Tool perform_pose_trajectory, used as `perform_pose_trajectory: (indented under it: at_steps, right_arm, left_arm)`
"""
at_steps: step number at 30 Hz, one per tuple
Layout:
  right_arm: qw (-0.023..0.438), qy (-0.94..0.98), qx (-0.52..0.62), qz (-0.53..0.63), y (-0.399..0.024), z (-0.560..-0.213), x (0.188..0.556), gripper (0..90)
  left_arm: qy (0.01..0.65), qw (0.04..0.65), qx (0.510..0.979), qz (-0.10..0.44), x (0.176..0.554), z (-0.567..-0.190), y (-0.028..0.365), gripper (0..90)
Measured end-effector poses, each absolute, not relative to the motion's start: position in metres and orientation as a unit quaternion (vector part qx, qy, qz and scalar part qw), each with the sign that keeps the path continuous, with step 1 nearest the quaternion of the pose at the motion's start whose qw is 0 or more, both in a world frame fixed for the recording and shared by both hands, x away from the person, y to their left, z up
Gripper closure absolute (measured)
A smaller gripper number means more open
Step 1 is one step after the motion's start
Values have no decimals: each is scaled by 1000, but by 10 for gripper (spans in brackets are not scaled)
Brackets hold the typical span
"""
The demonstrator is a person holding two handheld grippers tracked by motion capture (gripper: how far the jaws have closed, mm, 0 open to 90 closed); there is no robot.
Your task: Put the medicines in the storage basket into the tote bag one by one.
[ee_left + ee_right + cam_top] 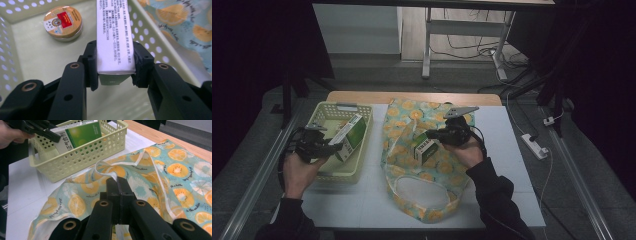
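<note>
While the green and white box [349,136] is clamped across its narrow width by the left gripper [333,148], its long axis is seen to run away from the jaws, up and toward the far side of the pale yellow basket [328,176]. In the left gripper view the box [113,37] is pressed by both pads close to its near end, so most of its length is carried out ahead of the gripper, above the basket floor [37,57], where a round tin [63,23] lies near the far corner.

To the right of the basket, the fruit-print fabric bag [422,165] is spread on the table [507,165], touching the basket's side. The right gripper [432,136] is held over the bag, well apart from the box; its jaws are seen fully closed in the right gripper view, and the bag cloth [140,170] lies around them, though whether an edge is pinched cannot be told. A second small box [424,149] is seen just beside that gripper in the high view.

It is judged that the coming move turns on this: the box must be carried rightward from the basket toward the bag, end first along its long axis, and only the left gripper is placed to do so.
</note>
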State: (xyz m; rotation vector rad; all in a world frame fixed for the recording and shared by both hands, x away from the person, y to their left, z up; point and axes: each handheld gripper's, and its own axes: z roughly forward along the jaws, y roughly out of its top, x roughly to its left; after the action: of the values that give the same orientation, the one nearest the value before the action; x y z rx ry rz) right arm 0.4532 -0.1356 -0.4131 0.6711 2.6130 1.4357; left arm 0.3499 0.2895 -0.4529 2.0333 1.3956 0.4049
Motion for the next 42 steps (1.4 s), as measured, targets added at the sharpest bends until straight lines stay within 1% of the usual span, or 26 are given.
perform_pose_trajectory:
  at_steps: [14,17,27,33,42]
  right_arm:
    - [45,853,222,470,-137,-413,454,900]
    - [45,853,222,470,-137,-413,454,900]
    - [45,852,222,471,-138,-413,454,900]
    - [45,852,223,471,-138,-412,454,900]
    - [47,851,224,472,-139,-412,455,900]
  left_arm:
    - [518,349,763,165,327,-424,295,622]
    - [508,377,760,148,324,-420,296,622]
    - [482,389,773,139,314,-408,281,622]
    - [467,403,777,123,308,-406,272,622]
    - [440,403,796,100,299,-405,250,622]
